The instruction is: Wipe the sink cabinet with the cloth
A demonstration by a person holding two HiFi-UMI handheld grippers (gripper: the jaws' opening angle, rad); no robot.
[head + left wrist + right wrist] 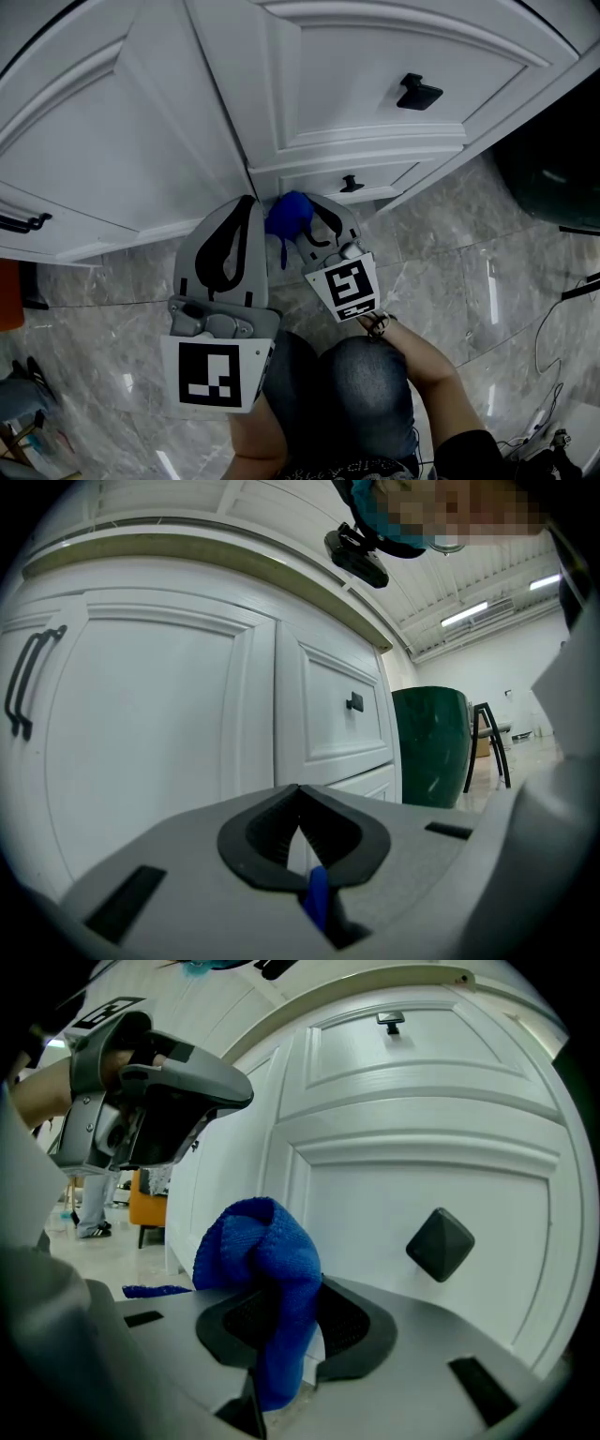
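Cloth (289, 214) is blue, bunched into a wad and pinched in the right gripper (307, 225). In the right gripper view I see both jaws clamped on it, the wad (267, 1260) bulging above the right gripper (286, 1312) and 1 tail hanging down through the gap.

Head view puts the wad low on the white sink cabinet (375, 84), at the vertical seam between the big door and the drawer stack, just left of the small black knob (351, 184). I can't tell if it actually touches the panel. In the right gripper view the cabinet (422, 1147) fills the background, with a diamond-shaped black knob (441, 1241) just right of the cloth.

Left gripper (246, 211) is just left of the right one, also aimed at the cabinet base. Its own view shows the left gripper (298, 794) with jaw tips pressed together and nothing between them. A thin blue sliver (316, 902) shows low in the jaw gap; I can't tell what it is. That view also has the cabinet (159, 742), a black bar handle (23, 682) and a dark green bin (431, 742) off to the right.

Grey marble floor (469, 253) underneath.
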